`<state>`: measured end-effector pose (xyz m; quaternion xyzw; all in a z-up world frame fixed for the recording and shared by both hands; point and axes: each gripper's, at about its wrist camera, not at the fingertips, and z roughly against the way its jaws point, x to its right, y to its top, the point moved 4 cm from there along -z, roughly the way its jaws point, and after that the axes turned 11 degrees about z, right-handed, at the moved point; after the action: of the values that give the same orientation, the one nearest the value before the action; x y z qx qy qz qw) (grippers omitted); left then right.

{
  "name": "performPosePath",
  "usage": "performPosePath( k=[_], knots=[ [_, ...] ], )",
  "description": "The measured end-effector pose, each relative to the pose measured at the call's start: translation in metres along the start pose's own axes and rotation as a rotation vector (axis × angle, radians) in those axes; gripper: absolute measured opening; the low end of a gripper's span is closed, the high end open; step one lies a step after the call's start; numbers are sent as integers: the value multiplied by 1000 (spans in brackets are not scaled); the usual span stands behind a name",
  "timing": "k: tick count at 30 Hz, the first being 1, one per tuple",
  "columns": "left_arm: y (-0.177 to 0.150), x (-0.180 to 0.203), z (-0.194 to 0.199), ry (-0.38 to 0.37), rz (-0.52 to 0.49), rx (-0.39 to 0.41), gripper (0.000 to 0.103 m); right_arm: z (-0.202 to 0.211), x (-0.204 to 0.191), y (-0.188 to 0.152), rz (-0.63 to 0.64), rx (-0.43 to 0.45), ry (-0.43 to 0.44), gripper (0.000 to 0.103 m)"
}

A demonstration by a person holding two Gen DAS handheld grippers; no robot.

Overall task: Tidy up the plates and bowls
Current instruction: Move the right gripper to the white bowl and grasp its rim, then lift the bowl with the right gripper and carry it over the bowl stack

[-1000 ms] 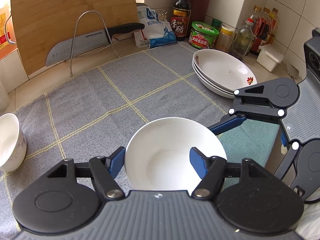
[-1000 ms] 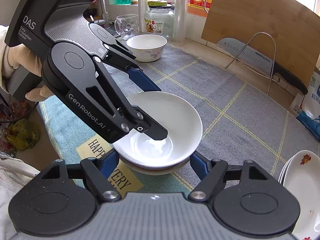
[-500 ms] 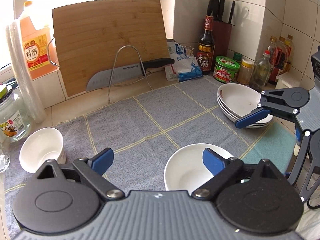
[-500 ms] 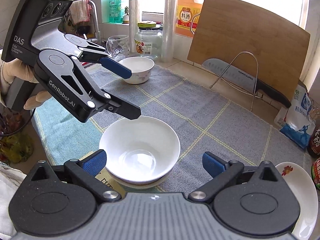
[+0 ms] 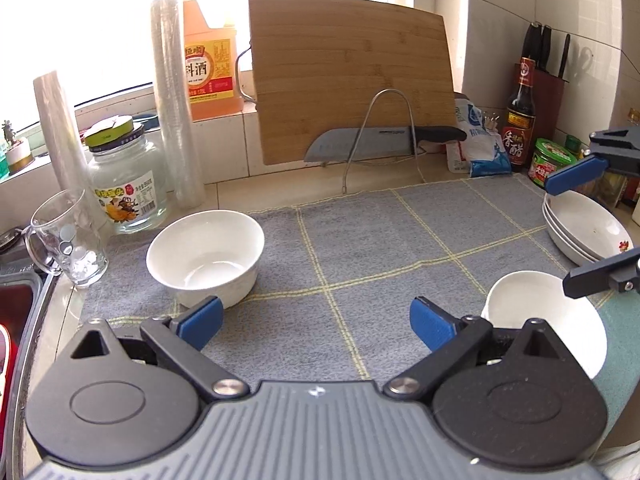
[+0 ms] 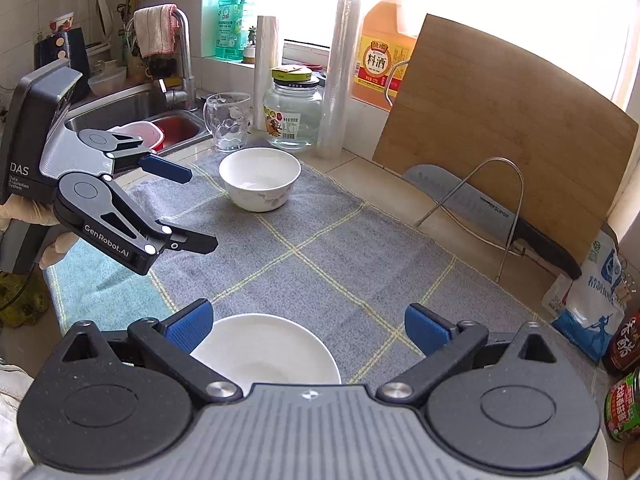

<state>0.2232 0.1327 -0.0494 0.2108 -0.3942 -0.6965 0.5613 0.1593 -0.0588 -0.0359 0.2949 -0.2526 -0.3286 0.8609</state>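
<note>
Both grippers empty, jaws spread wide. The left gripper's jaws have just been opening, with only grey mat between them. The right gripper's jaws have likewise just opened; the near bowl's rim shows by the left pad, no pad pressing on it.

Where things are:
- Near bowl: front edge of the mat, at 4 o'clock in the left view, seated on something flat and paler; cannot tell what.
- Far bowl: at 10 o'clock from the left gripper, just beside a glass mug and a jar.
- Plate stack: at 3 o'clock in the left view, near the bottles.

Risks, as judged:
- Far bowl likely next. Its wall is smooth and glazed; a rim pinch could slip or tip it as it lifts.
- A wide approach could knock the mug or jar, both near the sink edge.
- Carrying it across brings the two grippers close; they could clash over the near bowl.
- Dropping one bowl into another off-centre may chip a rim or rock the pile at the counter's front edge.

Count: bowls, two. Plates, three as best I can read the stacked rims. Grippers, two. Mug, one. Jar, one.
</note>
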Motion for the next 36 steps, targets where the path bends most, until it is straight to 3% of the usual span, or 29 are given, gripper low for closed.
performPosePath(
  k=[9, 15, 19, 30, 36],
  knots=[
    [4, -52, -27, 125, 3, 23, 99, -60, -7, 68, 62, 24, 43, 103],
    [11, -70, -44, 107, 25, 30, 99, -99, -14, 96, 97, -4, 103, 103],
    [16, -76, -57, 102, 27, 32, 99, -126, -13, 109, 101, -31, 88, 103],
    [14, -81, -85, 106, -31, 30, 99, -199, -3, 140, 43, -84, 194, 103],
    [14, -82, -89, 95, -47, 39, 98, -228, 3, 144, 9, -113, 235, 94]
  ],
)
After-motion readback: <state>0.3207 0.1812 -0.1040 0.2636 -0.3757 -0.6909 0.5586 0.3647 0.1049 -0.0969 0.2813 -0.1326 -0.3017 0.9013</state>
